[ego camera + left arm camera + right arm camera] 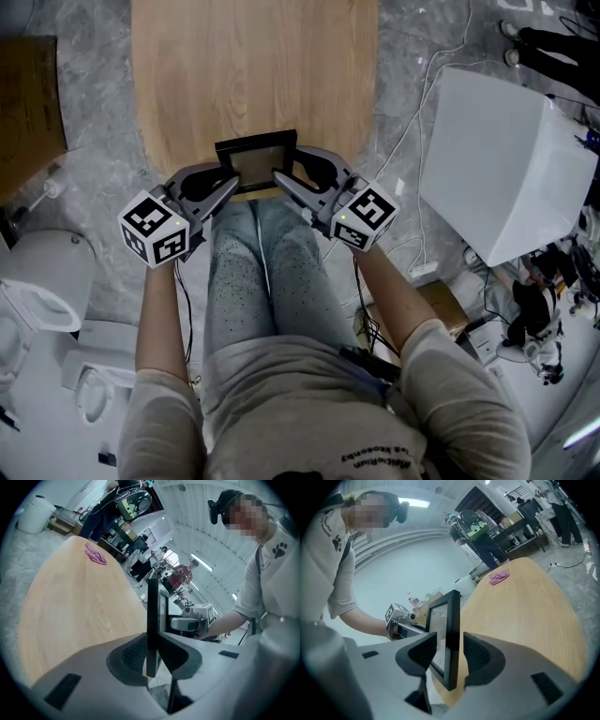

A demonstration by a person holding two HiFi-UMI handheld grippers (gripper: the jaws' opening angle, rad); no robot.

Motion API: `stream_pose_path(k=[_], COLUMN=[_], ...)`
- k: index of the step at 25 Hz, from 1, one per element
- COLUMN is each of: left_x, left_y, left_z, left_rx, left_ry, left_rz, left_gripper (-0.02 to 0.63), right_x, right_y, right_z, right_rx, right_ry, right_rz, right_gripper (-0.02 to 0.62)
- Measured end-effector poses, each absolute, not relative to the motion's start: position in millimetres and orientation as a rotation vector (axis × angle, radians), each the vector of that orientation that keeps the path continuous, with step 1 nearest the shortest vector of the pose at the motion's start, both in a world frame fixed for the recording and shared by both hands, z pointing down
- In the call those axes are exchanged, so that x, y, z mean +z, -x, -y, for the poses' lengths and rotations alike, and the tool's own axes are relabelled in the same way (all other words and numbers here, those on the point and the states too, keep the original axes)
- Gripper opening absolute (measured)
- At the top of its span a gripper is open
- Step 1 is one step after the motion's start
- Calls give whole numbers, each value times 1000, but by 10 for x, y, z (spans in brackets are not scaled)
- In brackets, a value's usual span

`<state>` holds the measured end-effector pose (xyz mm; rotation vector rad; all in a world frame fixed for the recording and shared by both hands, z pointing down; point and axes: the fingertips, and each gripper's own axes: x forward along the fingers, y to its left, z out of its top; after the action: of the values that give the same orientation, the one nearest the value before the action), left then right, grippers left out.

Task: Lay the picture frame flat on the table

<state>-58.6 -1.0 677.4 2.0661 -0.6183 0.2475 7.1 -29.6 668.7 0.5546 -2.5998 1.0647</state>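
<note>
A black picture frame (255,161) stands upright at the near edge of the light wooden table (253,66), its glass toward me. My left gripper (225,184) is shut on the frame's left edge; in the left gripper view both pads press the thin black edge (153,616). My right gripper (287,178) is open around the frame's right edge; in the right gripper view the frame (451,634) sits between the pads with a small gap on each side.
A pink cloth (96,555) lies at the far end of the table. Right of the table stands a large white box (506,164), with cables on the floor beside it. A brown box (28,103) is at the left. My legs are below the table edge.
</note>
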Motion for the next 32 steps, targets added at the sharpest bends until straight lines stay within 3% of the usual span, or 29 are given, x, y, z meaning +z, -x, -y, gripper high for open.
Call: stream_pose_path(k=[7, 11, 32], left_x=[6888, 6943, 7466], left_y=[636, 627, 631], left_z=[-7, -22, -90], left_rx=[257, 266, 353], left_ry=[-2040, -2029, -1854], left_rz=[611, 609, 706], left_gripper=[77, 77, 80], right_x=[6818, 6881, 7398], right_y=[-63, -80, -113], right_z=[256, 252, 172], right_rx=[1073, 1081, 1235], right_ry=[-562, -573, -631], right_rz=[2559, 2537, 2343], right_gripper=[153, 95, 89])
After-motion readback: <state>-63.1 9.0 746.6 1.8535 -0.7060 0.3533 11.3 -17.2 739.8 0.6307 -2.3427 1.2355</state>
